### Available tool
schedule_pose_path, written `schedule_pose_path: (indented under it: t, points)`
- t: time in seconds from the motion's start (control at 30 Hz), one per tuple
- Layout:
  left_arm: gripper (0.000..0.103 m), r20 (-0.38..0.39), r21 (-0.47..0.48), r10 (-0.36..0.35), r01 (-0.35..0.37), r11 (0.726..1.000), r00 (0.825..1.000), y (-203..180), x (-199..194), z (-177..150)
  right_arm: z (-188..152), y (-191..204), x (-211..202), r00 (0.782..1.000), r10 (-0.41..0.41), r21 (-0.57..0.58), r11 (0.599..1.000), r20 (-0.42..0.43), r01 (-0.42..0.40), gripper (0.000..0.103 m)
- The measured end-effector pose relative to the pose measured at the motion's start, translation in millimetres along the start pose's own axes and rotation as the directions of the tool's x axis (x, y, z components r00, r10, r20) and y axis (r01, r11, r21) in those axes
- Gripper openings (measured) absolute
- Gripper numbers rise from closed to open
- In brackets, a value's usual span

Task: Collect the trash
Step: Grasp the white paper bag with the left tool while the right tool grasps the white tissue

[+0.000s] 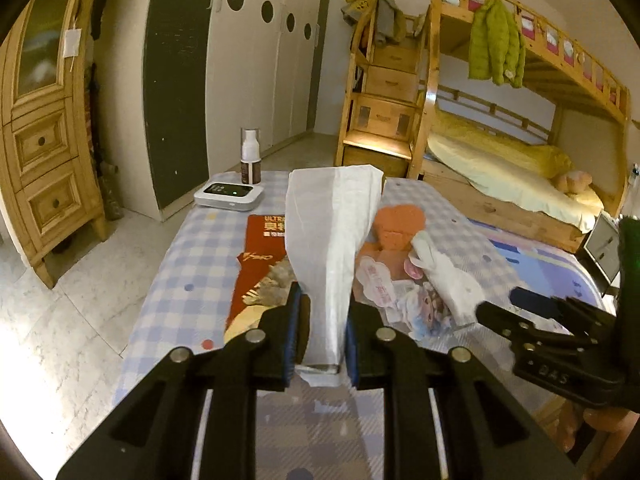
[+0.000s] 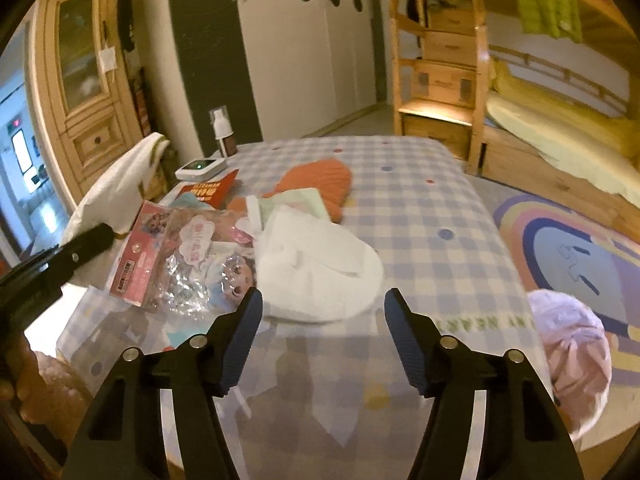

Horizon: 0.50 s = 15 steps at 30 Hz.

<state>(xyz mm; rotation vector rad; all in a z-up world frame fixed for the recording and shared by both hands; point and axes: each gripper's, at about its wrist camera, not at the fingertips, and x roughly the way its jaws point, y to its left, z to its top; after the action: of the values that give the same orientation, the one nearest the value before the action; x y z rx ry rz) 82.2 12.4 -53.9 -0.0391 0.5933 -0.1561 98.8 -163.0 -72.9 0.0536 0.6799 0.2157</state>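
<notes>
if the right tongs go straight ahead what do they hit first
Probably the white tissue wad: the open right tongs point right at it, just short of it on the table. Depth is hard to judge.

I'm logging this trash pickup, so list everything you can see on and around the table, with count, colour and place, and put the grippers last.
Plastic bag: one, white, held upright over the table's near edge.
Crumpled tissue: one, white, table centre, just ahead of the right gripper.
Cartoon snack wrapper: one, pink and clear, left of the tissue.
Red package: one, red with print, flat on the table's left side.
Orange heart-shaped item: one, beyond the tissue.
Spray bottle: one, white top, brown base, far left corner.
Small device: one, white with a green light, beside the bottle.
Tablecloth: one, blue-white check.
Jacket: one, lime green, hanging on the bunk bed.
Left gripper: shut on the bag.
Right gripper: open.
</notes>
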Motion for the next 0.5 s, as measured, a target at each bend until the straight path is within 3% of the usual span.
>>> schedule_pose_path:
  t: [0.3, 0.4, 0.47, 0.5]
  points:
    - [0.017, -0.019, 0.031, -0.011, 0.012, 0.999, 1.0, -10.8, 12.3, -4.5, 5.3, 20.6, 20.0, 1.0, 0.007, -0.088, 0.996, -0.028, -0.01, 0.052]
    - [0.017, -0.025, 0.035, -0.013, 0.014, 0.999, 1.0, -11.8, 14.3, -5.4, 2.9, 25.6, 25.6, 0.999, -0.031, -0.124, 0.992, -0.039, 0.026, 0.035]
    - [0.017, -0.024, 0.042, -0.008, 0.009, 0.999, 1.0, -13.0, 14.1, -6.3, 1.8, 25.4, 21.0, 0.999, -0.05, -0.133, 0.99, -0.009, 0.048, 0.016]
    - [0.017, -0.024, 0.043, -0.008, 0.009, 0.999, 1.0, -13.0, 13.6, -6.9, 2.8, 22.8, 15.3, 0.999, -0.044, -0.124, 0.991, 0.013, 0.045, 0.011]
